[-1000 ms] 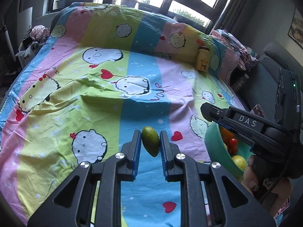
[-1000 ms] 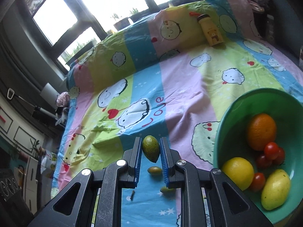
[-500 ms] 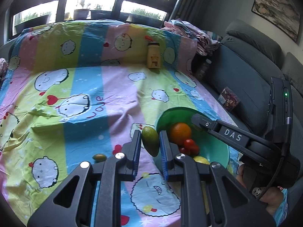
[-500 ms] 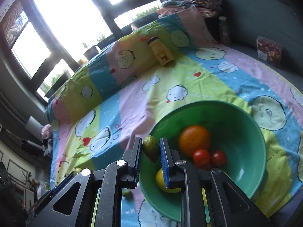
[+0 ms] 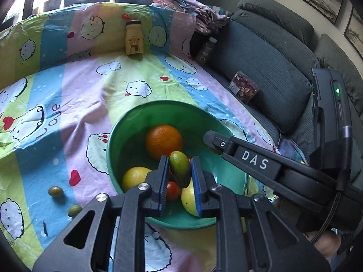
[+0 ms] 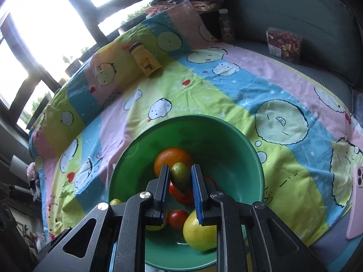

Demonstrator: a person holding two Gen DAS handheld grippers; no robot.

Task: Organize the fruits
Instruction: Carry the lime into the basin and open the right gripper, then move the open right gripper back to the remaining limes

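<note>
Already the green bowl [image 5: 113, 149] holds an orange [image 5: 163, 141], lemons and tomatoes — each gripper, left [image 5: 180, 176] and right [image 6: 180, 181], pinches a green fruit above it — while two small fruits [image 5: 55, 191] wait on the bedsheet [image 5: 68, 90].

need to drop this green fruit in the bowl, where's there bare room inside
Bare green floor lies along the bowl far and right wall, beyond the orange. The near side is crowded: tomatoes and yellow fruit sit under the right gripper.
</note>
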